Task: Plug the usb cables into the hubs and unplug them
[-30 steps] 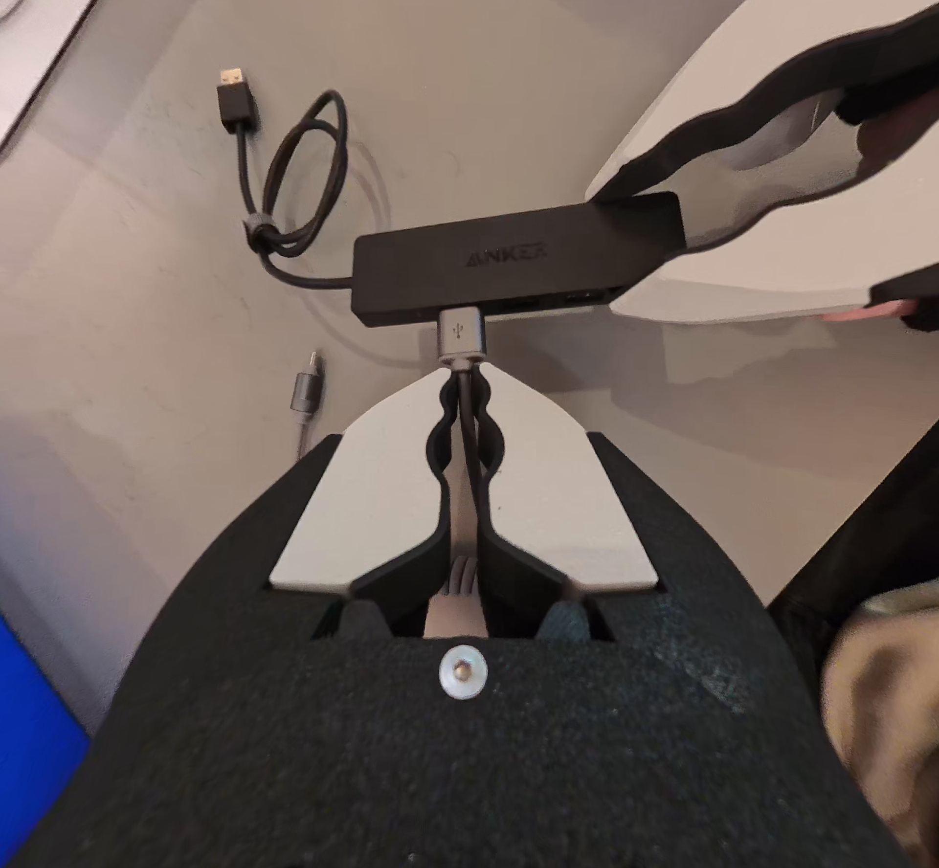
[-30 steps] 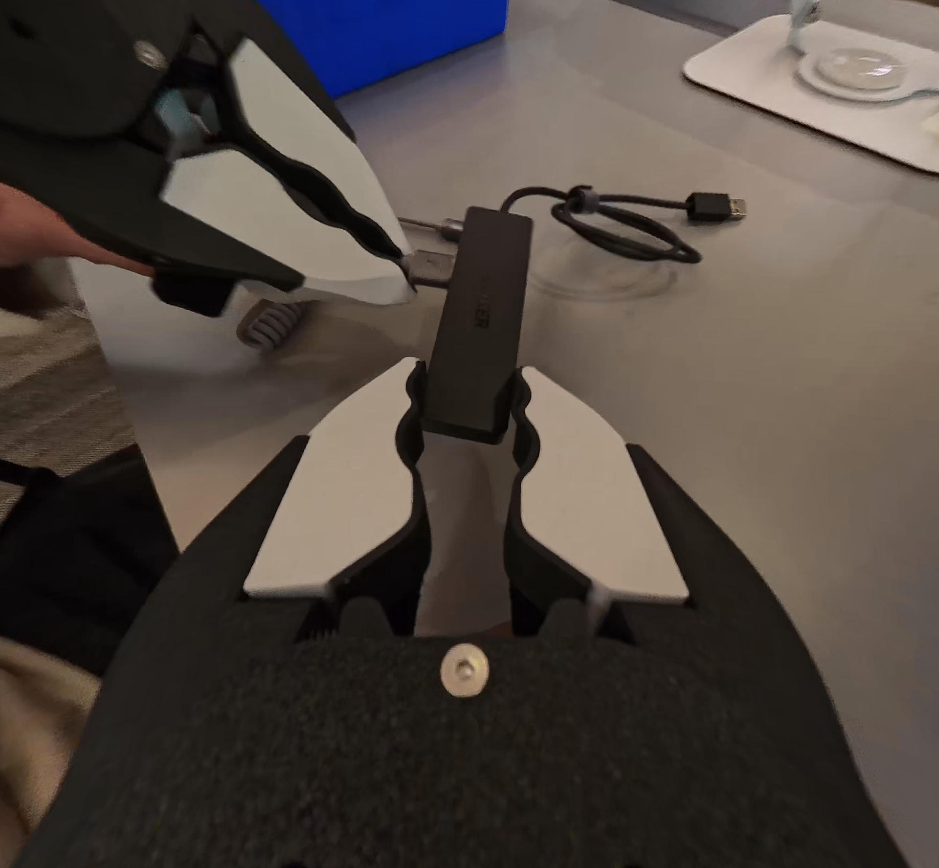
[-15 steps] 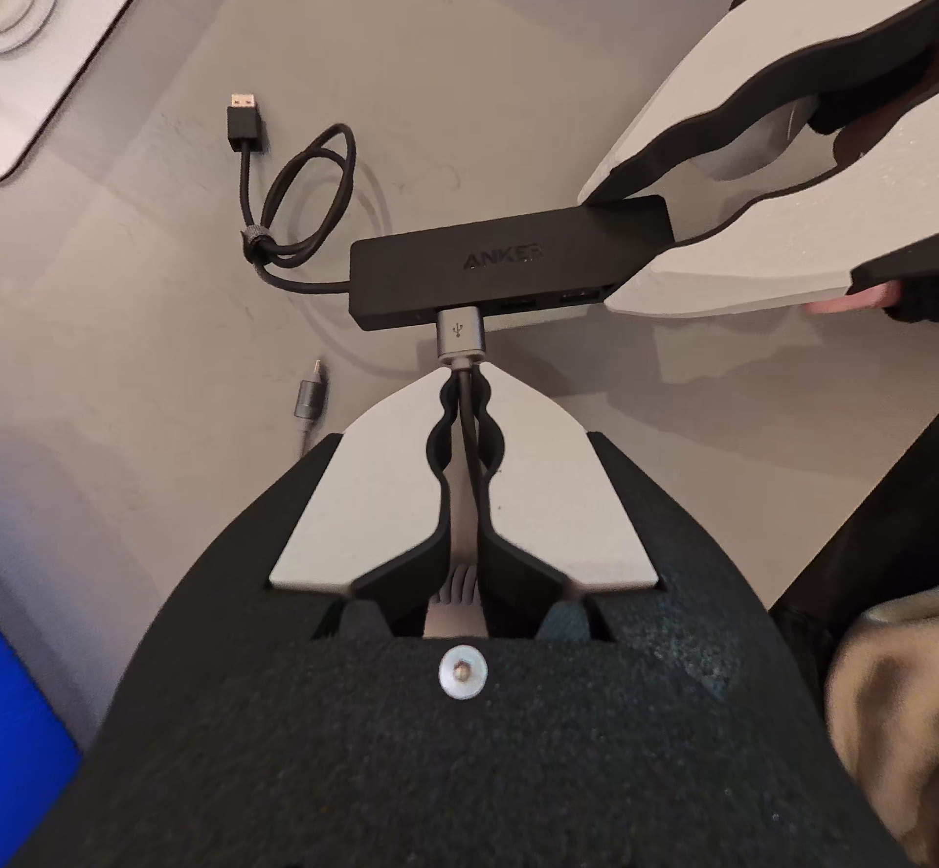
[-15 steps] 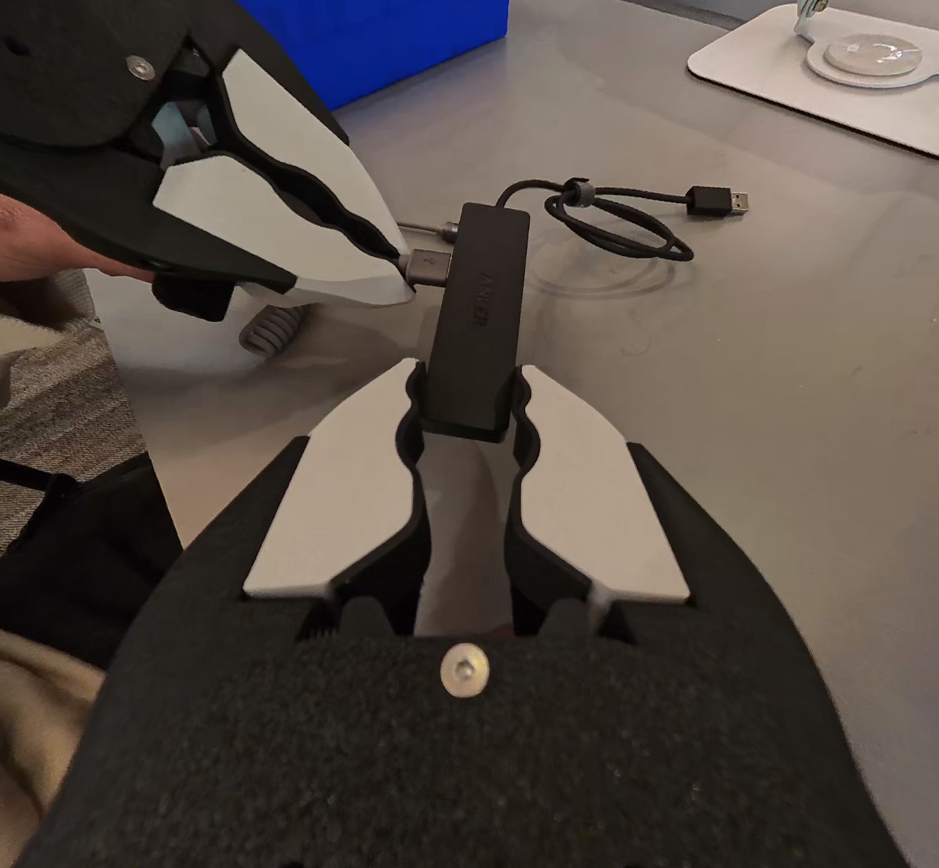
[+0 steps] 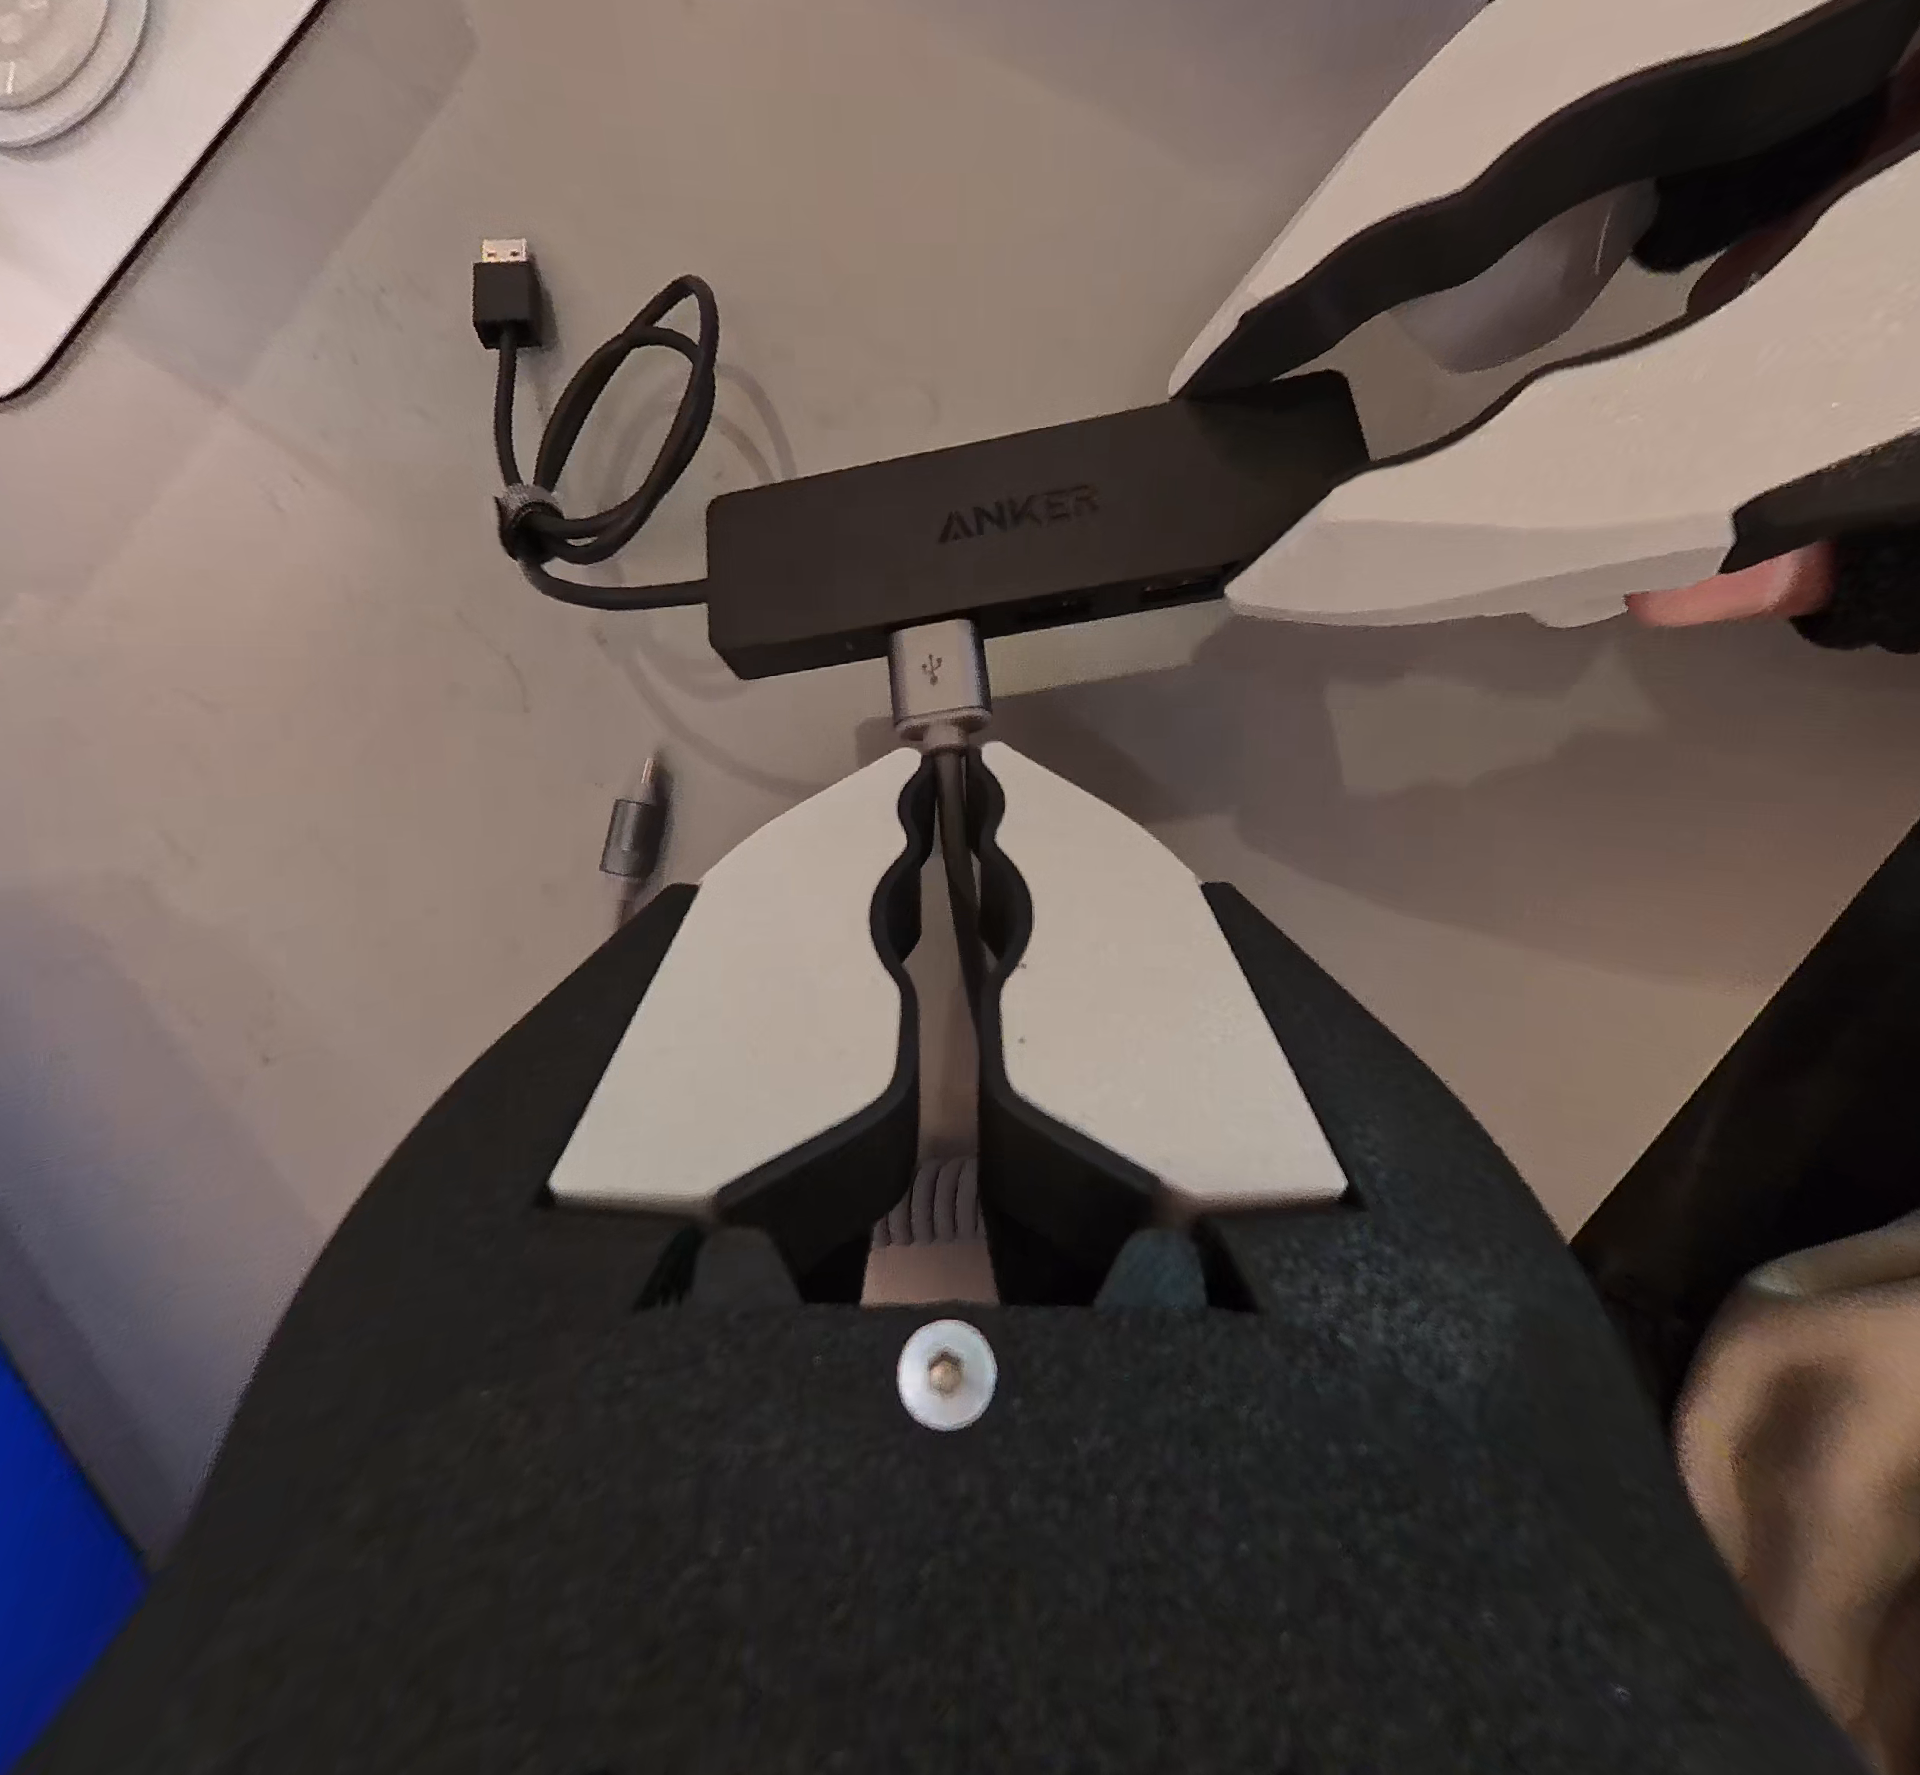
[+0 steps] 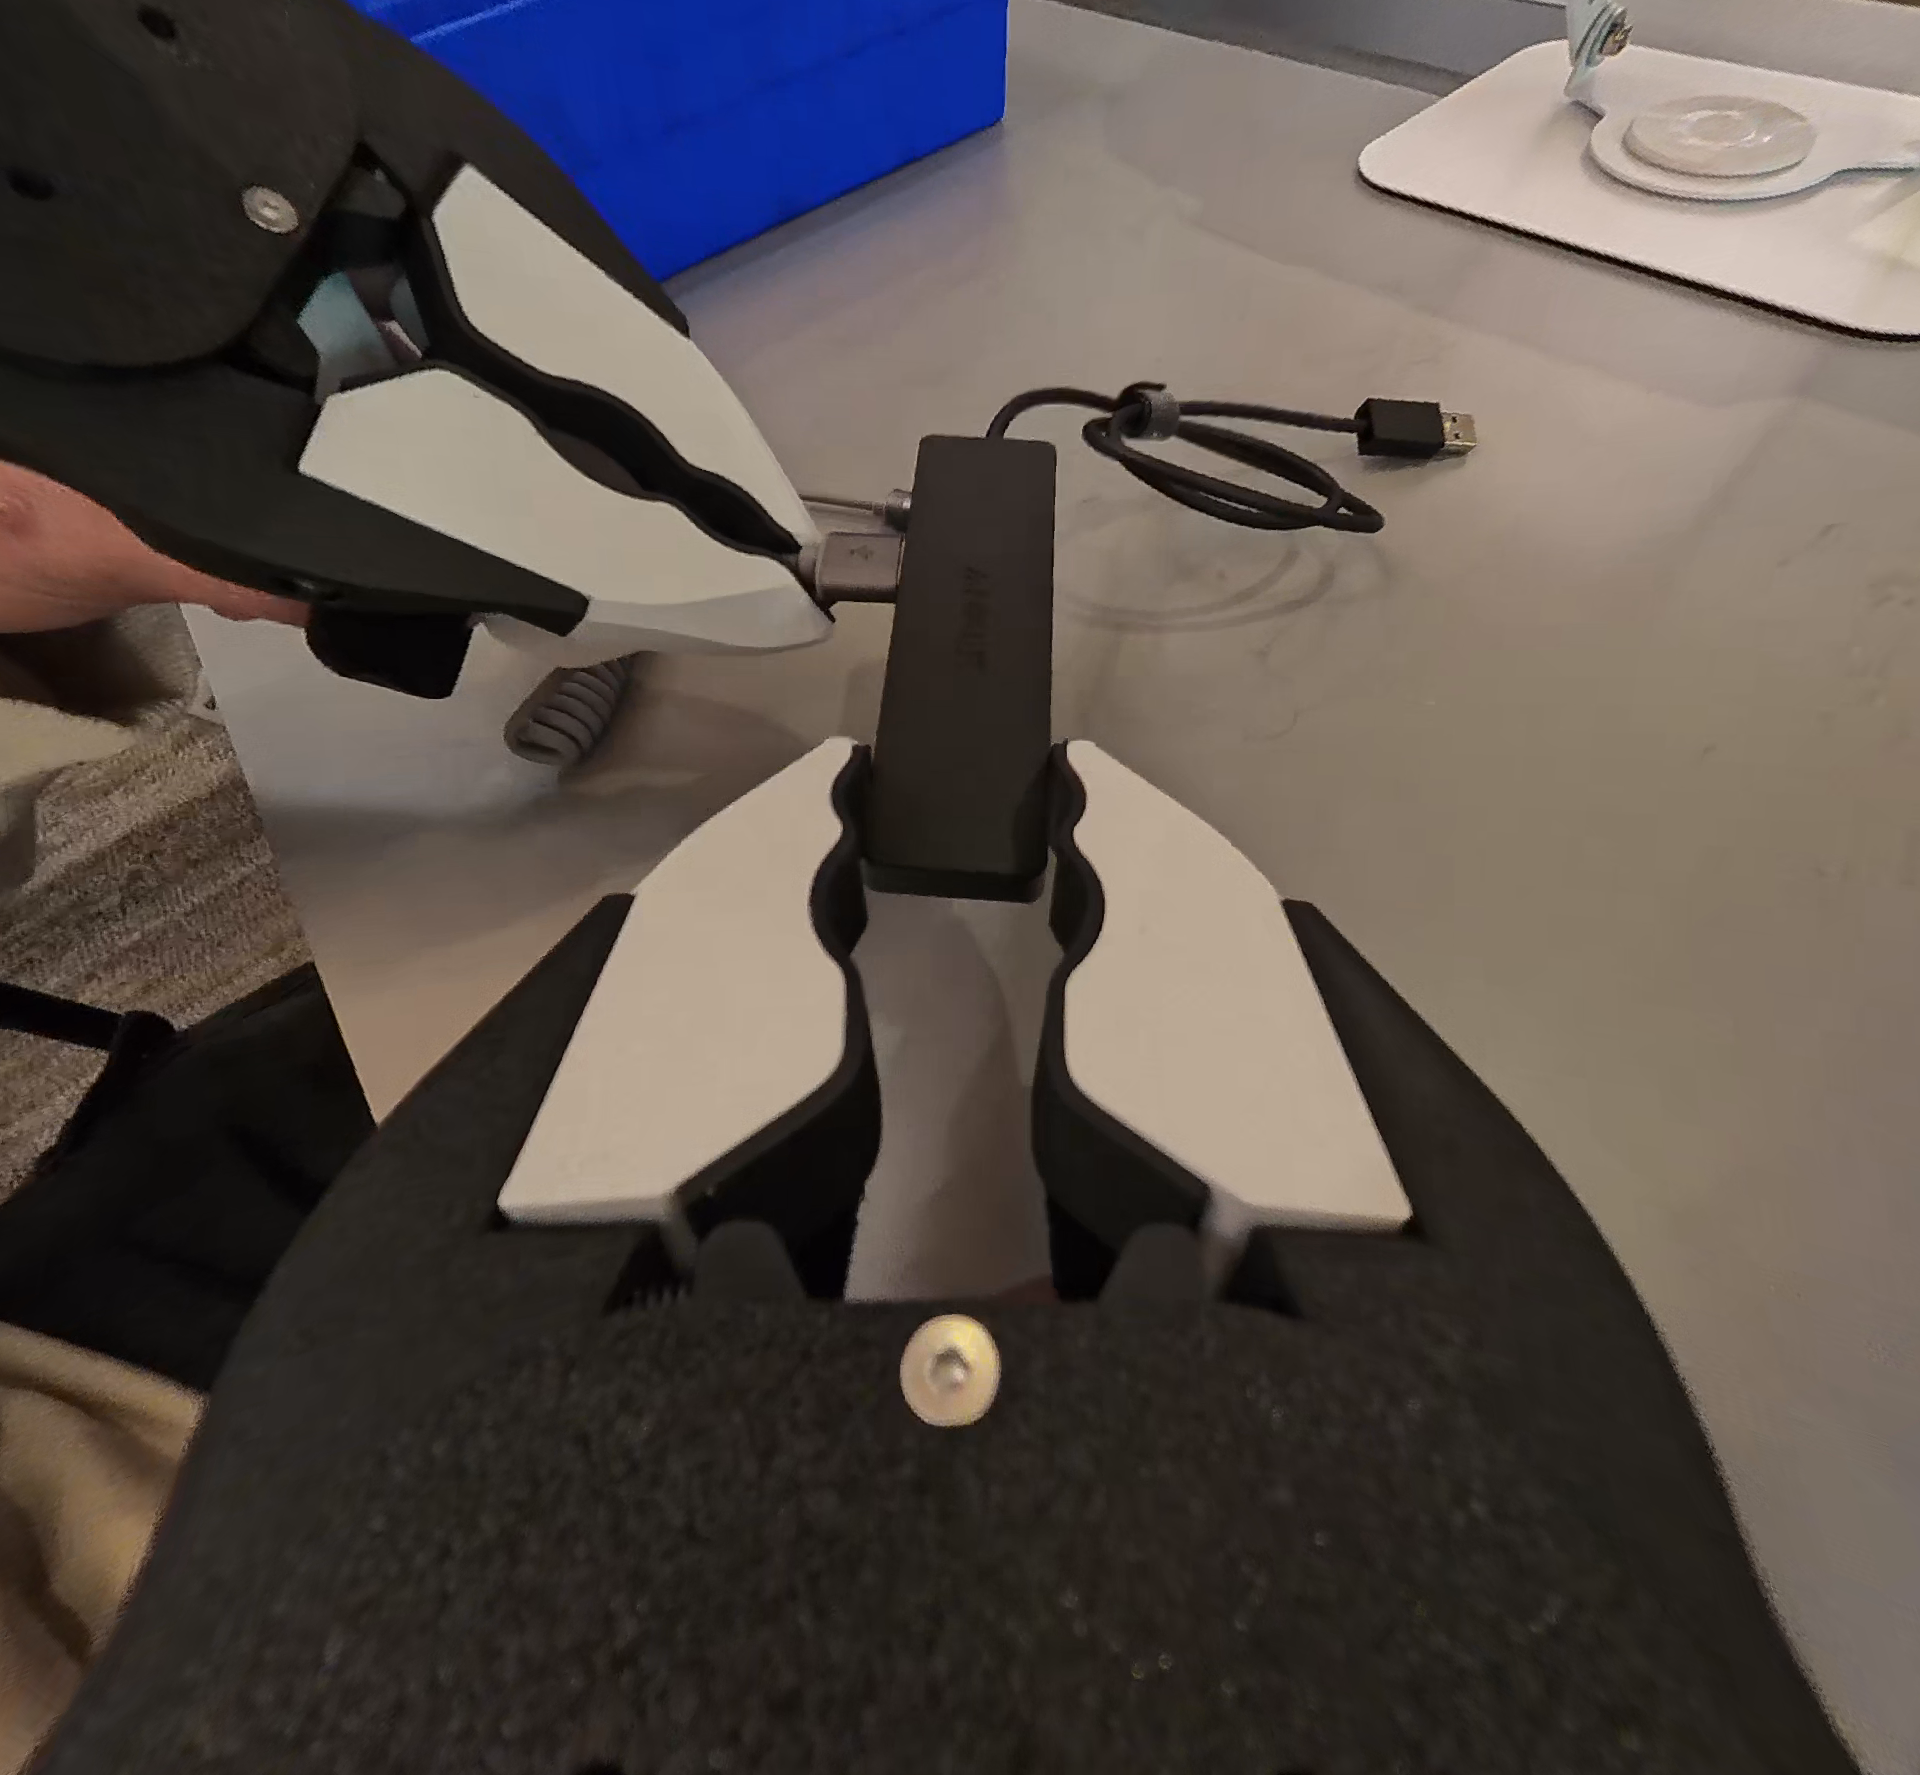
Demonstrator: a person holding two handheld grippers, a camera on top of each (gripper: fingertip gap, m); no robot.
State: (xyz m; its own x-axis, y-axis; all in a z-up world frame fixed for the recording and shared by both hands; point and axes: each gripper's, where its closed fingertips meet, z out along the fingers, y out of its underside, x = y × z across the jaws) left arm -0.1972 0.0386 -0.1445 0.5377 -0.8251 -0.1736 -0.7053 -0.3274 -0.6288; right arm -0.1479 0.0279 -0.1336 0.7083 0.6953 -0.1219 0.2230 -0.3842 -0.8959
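A black usb hub [image 5: 997, 530] lies crosswise in the left wrist view. A grey usb plug [image 5: 935, 676] sits in a port on its near side, with no bare metal showing. My left gripper [image 5: 951, 764] is shut on the dark cable right behind that plug. My right gripper [image 6: 956, 775] is shut on the near end of the hub [image 6: 966, 624]. It also shows in the left wrist view [image 5: 1257, 489] at the hub's right end. The left gripper [image 6: 805, 582] and the plug [image 6: 857, 562] show left of the hub in the right wrist view.
The hub's own black lead [image 6: 1226, 468] lies looped on the grey table, ending in a free plug [image 6: 1413, 432]. The grey cable's small far connector [image 5: 629, 832] and its coil [image 6: 566, 707] lie near the left gripper. A blue bin [image 6: 727, 42] and a white stand base [image 6: 1662, 198] stand farther back. Spacing between my two grippers at the tips: around 6 cm.
Both grips stay the same and the plug stays in the hub. The views have drifted a little, so more of the white stand base shows.
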